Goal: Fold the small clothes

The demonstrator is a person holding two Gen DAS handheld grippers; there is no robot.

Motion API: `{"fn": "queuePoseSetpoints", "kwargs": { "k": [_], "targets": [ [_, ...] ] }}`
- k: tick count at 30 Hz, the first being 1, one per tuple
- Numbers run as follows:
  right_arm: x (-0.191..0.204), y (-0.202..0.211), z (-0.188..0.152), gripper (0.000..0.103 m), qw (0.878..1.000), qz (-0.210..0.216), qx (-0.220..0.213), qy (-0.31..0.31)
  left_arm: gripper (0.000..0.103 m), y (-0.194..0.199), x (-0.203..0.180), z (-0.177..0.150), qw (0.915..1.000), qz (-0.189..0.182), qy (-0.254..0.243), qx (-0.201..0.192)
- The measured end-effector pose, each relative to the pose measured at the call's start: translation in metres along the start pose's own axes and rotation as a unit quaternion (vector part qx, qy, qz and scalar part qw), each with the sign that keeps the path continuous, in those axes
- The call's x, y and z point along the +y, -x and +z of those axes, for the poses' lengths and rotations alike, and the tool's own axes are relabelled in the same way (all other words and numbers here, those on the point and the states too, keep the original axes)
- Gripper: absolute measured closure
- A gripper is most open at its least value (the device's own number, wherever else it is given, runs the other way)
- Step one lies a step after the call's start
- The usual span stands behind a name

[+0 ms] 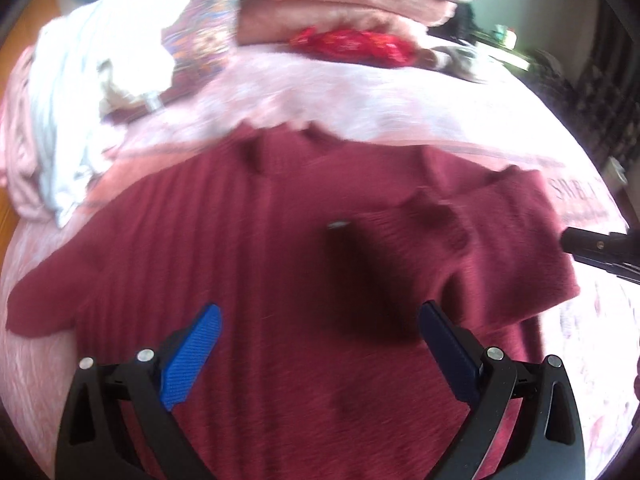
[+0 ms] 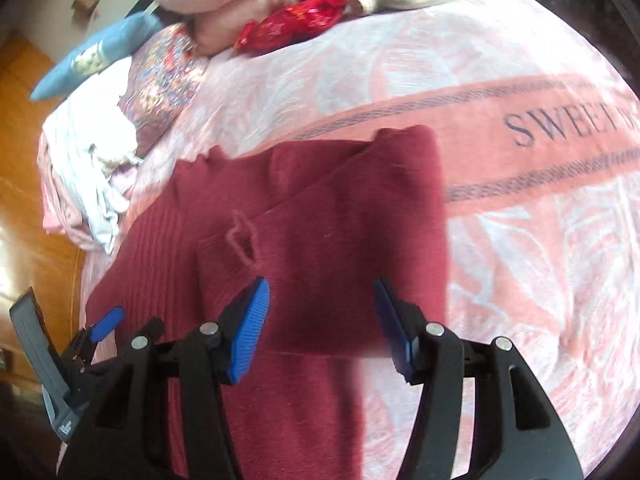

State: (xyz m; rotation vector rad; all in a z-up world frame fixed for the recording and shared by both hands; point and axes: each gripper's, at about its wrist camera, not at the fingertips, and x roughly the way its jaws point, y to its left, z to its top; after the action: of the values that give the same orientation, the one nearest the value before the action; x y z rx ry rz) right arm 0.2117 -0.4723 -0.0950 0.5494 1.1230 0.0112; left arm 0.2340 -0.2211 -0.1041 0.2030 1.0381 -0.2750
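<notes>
A dark red ribbed knit top [image 1: 260, 264] lies spread on a pink bedspread [image 1: 360, 96]. Its right sleeve [image 1: 492, 240] is folded inward over the body; its left sleeve [image 1: 44, 300] lies spread out. My left gripper [image 1: 318, 320] is open and empty, hovering above the top's middle. In the right wrist view the same top [image 2: 280, 248] shows with the folded sleeve [image 2: 360, 216] on it. My right gripper [image 2: 320, 300] is open and empty above that folded part. The left gripper [image 2: 96, 332] shows at the right wrist view's lower left.
A crumpled white garment [image 1: 92, 92] and a patterned cloth [image 1: 204, 40] lie at the far left of the bed. Folded pink blankets [image 1: 340, 0] and a red cloth [image 1: 356, 44] lie at the head. Wooden floor [image 2: 24, 184] lies left of the bed.
</notes>
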Motion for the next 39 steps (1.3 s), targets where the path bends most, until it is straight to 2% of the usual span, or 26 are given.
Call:
{"fn": "queuePoseSetpoints", "kwargs": {
  "k": [3,4,5,7,8,9,11,12,14,16,21,25,27,29,31,33,36,37,38,39],
  "targets": [
    [-0.021,0.002,0.003,0.048,1.0,-0.005,-0.001,-0.011,0.005,-0.011,-0.042,0.014,0.9986,0.01,-0.052,-0.003],
    [-0.03,0.006,0.002,0.048,1.0,-0.002,-0.001,-0.015,0.005,-0.019,-0.053,0.018,0.9975,0.025,-0.065,0.007],
    [-0.032,0.006,0.002,0.048,1.0,0.0,-0.001,-0.016,0.011,-0.028,-0.061,0.021,0.9965,0.038,-0.073,0.019],
    [-0.04,0.01,0.004,0.047,1.0,0.0,-0.003,-0.013,0.025,-0.046,-0.068,0.023,0.9956,0.038,-0.07,0.048],
    [-0.039,0.009,0.006,0.047,1.0,-0.001,-0.005,-0.01,0.04,-0.053,-0.069,0.022,0.9953,0.034,-0.066,0.063],
    [-0.039,0.01,0.008,0.047,1.0,-0.002,-0.007,-0.007,0.062,-0.062,-0.068,0.02,0.9947,0.019,-0.057,0.083],
    [-0.038,0.011,0.008,0.047,1.0,-0.005,-0.01,-0.002,0.069,-0.063,-0.066,0.016,0.9958,0.012,-0.044,0.08],
    [-0.036,0.011,0.009,0.046,1.0,-0.007,-0.012,0.0,0.085,-0.06,-0.065,0.016,0.9966,0.012,-0.041,0.07],
    [-0.033,0.013,0.008,0.046,1.0,-0.015,-0.016,0.01,0.09,-0.051,-0.058,0.017,0.9982,-0.007,-0.026,0.054],
    [-0.03,0.013,0.008,0.045,0.999,-0.022,-0.018,0.017,0.092,-0.042,-0.046,0.022,0.9982,-0.036,0.002,0.048],
    [-0.022,0.009,0.01,0.045,1.0,-0.019,-0.018,0.007,0.092,-0.002,0.002,0.034,0.9958,-0.069,0.057,-0.017],
    [-0.014,0.001,0.008,0.045,1.0,-0.016,-0.009,0.011,0.092,0.026,0.055,0.04,0.9926,-0.043,0.081,-0.079],
    [-0.01,-0.007,0.007,0.045,1.0,-0.005,0.003,0.01,0.092,0.024,0.078,0.039,0.9927,-0.016,0.082,-0.087],
    [-0.003,-0.02,0.005,0.045,1.0,0.004,0.02,0.01,0.092,0.009,0.107,0.033,0.9922,-0.005,0.102,-0.072],
    [0.003,-0.033,0.003,0.044,0.999,0.008,0.035,0.009,0.092,-0.019,0.132,0.023,0.9904,-0.019,0.134,-0.032],
    [0.007,-0.045,0.001,0.044,0.999,0.011,0.05,0.005,0.09,-0.043,0.154,0.008,0.9849,-0.03,0.17,0.002],
    [0.011,-0.06,-0.003,0.045,0.998,0.014,0.067,0.002,0.084,-0.062,0.171,-0.006,0.9806,-0.046,0.19,0.019],
    [0.012,-0.064,-0.005,0.052,0.998,0.016,0.069,0.002,0.081,-0.067,0.178,-0.009,0.9795,-0.05,0.194,0.022],
    [0.014,-0.068,-0.005,0.07,0.997,0.019,0.073,0.005,0.078,-0.068,0.182,-0.012,0.9779,-0.054,0.201,0.023],
    [0.015,-0.071,-0.006,0.073,0.997,0.006,0.078,0.014,0.074,-0.069,0.192,-0.013,0.9741,-0.061,0.217,0.019]
  ]
}}
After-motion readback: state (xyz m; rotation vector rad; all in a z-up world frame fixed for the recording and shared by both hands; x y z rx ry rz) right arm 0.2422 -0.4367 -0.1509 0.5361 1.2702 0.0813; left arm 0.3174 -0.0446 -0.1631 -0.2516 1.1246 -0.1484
